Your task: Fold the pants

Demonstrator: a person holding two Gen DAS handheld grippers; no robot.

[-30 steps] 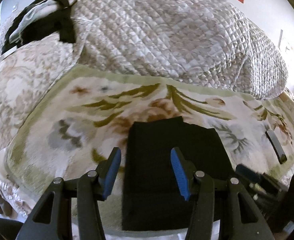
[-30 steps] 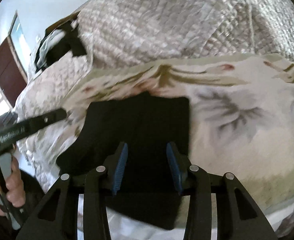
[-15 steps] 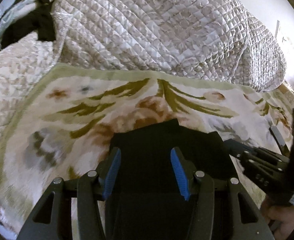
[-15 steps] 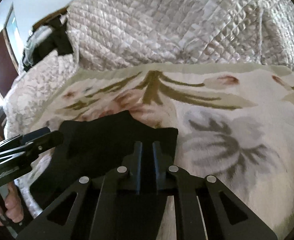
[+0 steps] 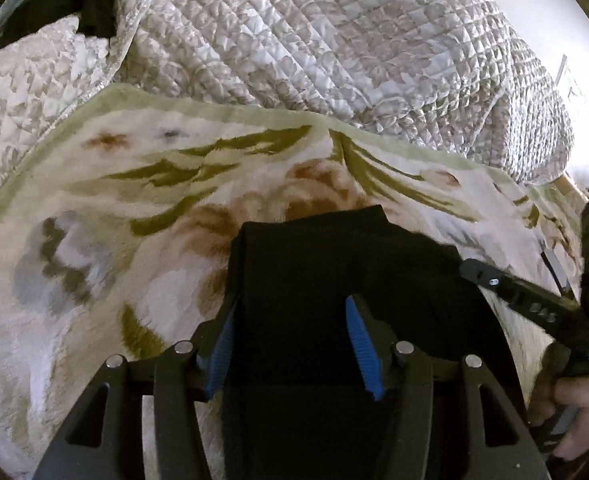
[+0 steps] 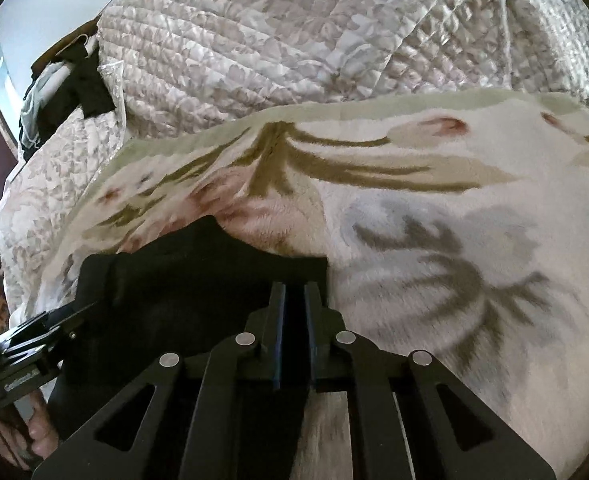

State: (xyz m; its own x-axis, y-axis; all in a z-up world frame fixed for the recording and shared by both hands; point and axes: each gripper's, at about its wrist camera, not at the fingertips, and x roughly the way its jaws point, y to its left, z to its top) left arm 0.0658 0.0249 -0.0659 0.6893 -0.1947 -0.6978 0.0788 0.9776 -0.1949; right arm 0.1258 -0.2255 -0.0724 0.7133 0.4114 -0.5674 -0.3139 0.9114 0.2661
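The black pants (image 5: 334, 264) lie folded on the floral blanket near the bed's front edge; they also show in the right wrist view (image 6: 198, 280). My left gripper (image 5: 294, 320) is open, its blue-padded fingers straddling the pants' near left part. My right gripper (image 6: 294, 296) is shut on the right near edge of the pants, with dark cloth between the jaws. The right gripper's body (image 5: 534, 304) shows at the right of the left wrist view, and the left gripper's body (image 6: 26, 344) shows at the lower left of the right wrist view.
A cream floral blanket (image 5: 134, 208) covers the bed under the pants. A heaped quilted comforter (image 5: 334, 40) lies behind it. Dark clothes (image 6: 74, 92) lie at the far left by a pillow. The wall (image 5: 542, 12) is behind.
My right gripper has closed on the pants' right edge. Both grippers have moved forward and lower over the pants. The left gripper stays open.
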